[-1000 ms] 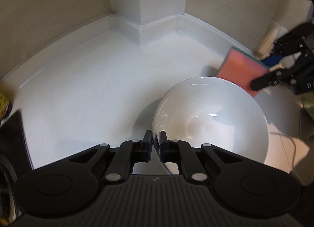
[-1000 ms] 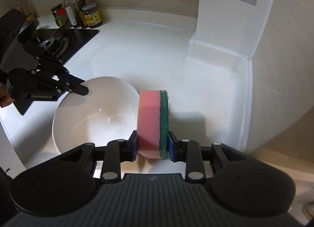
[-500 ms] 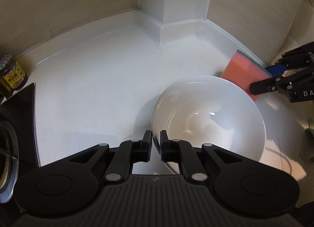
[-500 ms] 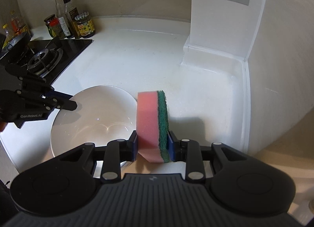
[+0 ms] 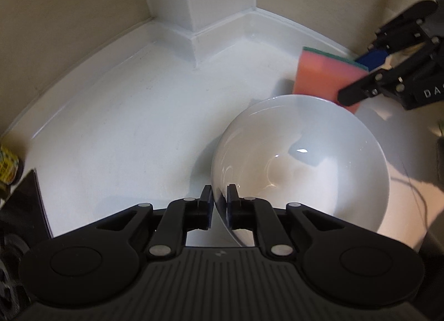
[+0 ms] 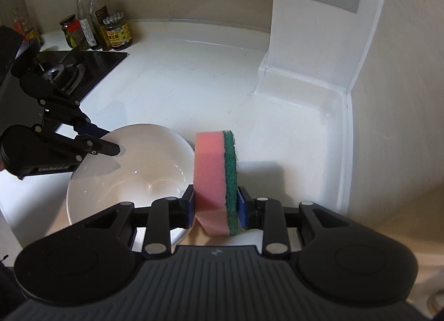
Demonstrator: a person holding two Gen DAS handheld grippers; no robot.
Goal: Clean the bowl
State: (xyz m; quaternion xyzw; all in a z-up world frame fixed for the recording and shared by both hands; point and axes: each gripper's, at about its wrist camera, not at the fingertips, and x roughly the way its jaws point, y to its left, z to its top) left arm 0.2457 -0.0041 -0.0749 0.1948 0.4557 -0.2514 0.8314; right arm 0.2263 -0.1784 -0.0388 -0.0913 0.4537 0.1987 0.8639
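Left tongs [image 5: 219, 204] nipped on the bowl's rim, right tongs [image 6: 216, 206] clamped on the sponge!

Nearest us, the left tongs have a narrow gap, their jaws just easing in a touch, and the near rim of the white bowl [image 5: 302, 160] runs right between the pads; one pad is inside the wall, the other outside. The bowl sits on the white tabletop [image 5: 125, 127], close to its front edge. Just beside it, the right tongs squeeze a pink sponge [image 6: 212, 179] with a green scouring face, stood on edge and held by the bowl's rim, not inside. Beyond, open tabletop runs back to the raised lip at the wall and the white corner column [image 6: 313, 52]. Off left, the black stove [image 6: 75, 68], then jars and bottles [image 6: 97, 32] at the back.
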